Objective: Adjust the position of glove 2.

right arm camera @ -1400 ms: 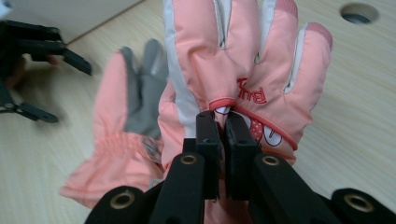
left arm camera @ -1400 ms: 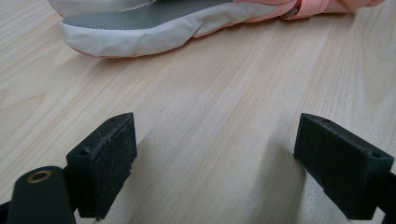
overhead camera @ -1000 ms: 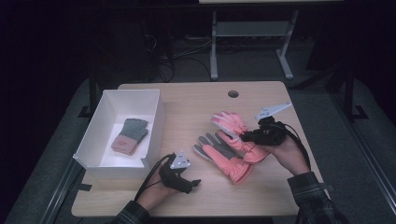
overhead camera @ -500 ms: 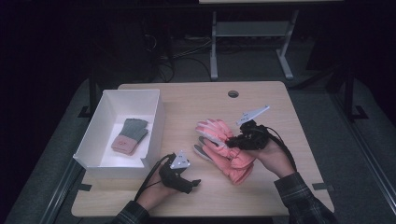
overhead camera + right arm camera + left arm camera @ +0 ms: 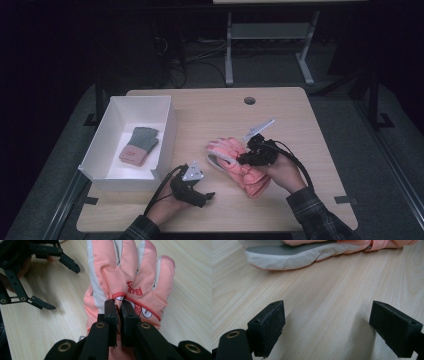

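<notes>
1. The desk (image 5: 310, 125) is light wood with rounded corners and a round cable hole (image 5: 249, 100) near its far edge.
2. A white box (image 5: 165, 132) sits on its left part, one side along the left edge.
3. A pink glove (image 5: 247, 175) lies right of the middle, its white-and-grey fingers (image 5: 287, 253) flat on the wood, pointing toward the box.
4. Dark tape tabs (image 5: 345, 200) stick out at the near left and right edges.
5. The far half of the top is bare wood.
</notes>
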